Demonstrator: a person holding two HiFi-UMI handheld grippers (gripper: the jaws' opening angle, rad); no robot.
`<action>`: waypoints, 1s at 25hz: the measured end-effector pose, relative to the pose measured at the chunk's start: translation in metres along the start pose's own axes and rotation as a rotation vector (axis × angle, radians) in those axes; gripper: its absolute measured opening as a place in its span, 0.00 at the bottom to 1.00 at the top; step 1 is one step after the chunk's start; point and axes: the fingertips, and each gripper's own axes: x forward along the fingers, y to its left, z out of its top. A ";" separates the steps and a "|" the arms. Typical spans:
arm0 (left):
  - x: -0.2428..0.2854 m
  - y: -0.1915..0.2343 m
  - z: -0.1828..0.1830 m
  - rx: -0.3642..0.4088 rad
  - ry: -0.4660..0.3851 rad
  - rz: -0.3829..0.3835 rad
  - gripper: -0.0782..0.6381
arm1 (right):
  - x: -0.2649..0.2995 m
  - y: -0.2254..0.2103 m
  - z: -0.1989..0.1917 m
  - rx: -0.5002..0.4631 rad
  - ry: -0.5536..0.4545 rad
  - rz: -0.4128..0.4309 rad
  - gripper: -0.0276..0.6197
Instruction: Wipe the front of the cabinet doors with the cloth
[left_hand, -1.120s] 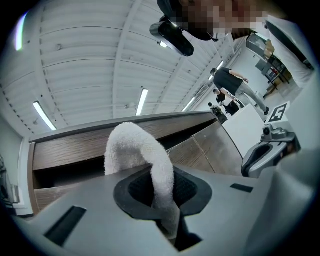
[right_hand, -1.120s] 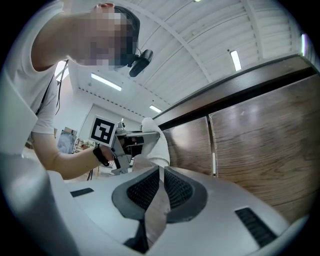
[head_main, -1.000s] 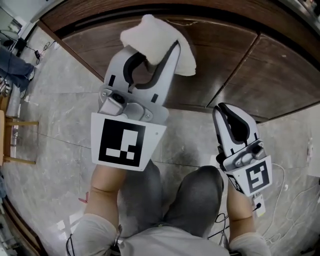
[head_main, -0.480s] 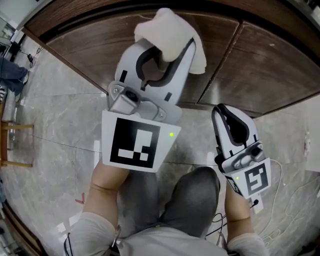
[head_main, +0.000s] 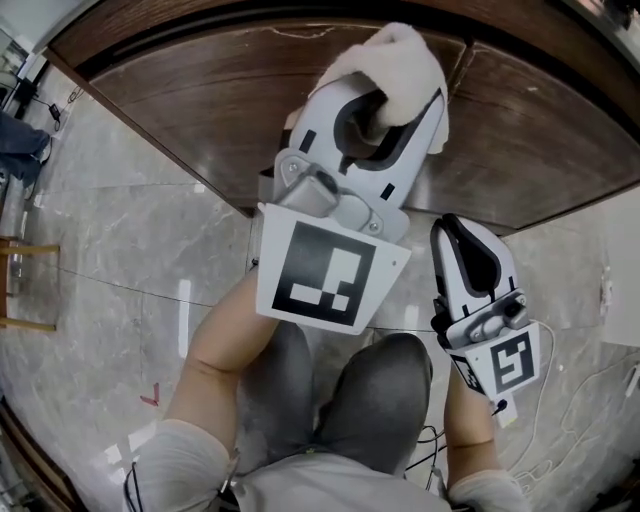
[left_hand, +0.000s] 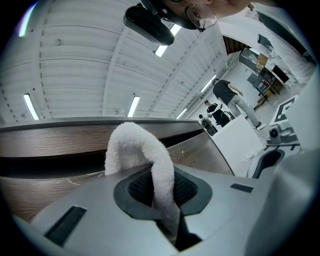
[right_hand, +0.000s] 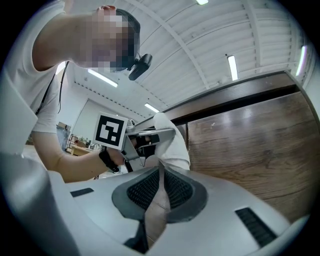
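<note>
A white cloth (head_main: 395, 60) is pressed against the dark wooden cabinet door (head_main: 200, 90), close to the seam with the neighbouring door (head_main: 545, 130). My left gripper (head_main: 392, 100) is shut on the cloth, which bulges out over its tips. In the left gripper view the cloth (left_hand: 135, 150) arches up from between the closed pads of my left gripper (left_hand: 161, 189), in front of the door (left_hand: 45, 142). My right gripper (head_main: 452, 228) hangs lower right, off the door, shut and holding nothing. The right gripper view looks past my right gripper (right_hand: 159, 186) at the cloth (right_hand: 172, 147) and the wood panel (right_hand: 250, 150).
Grey marble floor (head_main: 120, 250) runs below the cabinet. The person's knees (head_main: 370, 390) are right under both grippers. White cables (head_main: 590, 400) lie on the floor at the right, and a wooden stool leg (head_main: 25, 245) shows at the left edge.
My left gripper has carried the cloth rightward along the door, up to the seam between the two doors. The right gripper has barely moved.
</note>
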 end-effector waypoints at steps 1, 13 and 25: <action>0.002 -0.002 0.001 -0.011 -0.003 -0.004 0.19 | 0.000 0.001 0.001 -0.001 0.000 0.001 0.12; -0.043 0.016 0.011 -0.103 -0.071 -0.062 0.19 | 0.017 0.028 0.005 -0.011 0.016 0.024 0.12; -0.223 0.114 -0.097 -0.019 0.221 0.166 0.19 | 0.077 0.102 -0.017 -0.008 0.048 0.149 0.12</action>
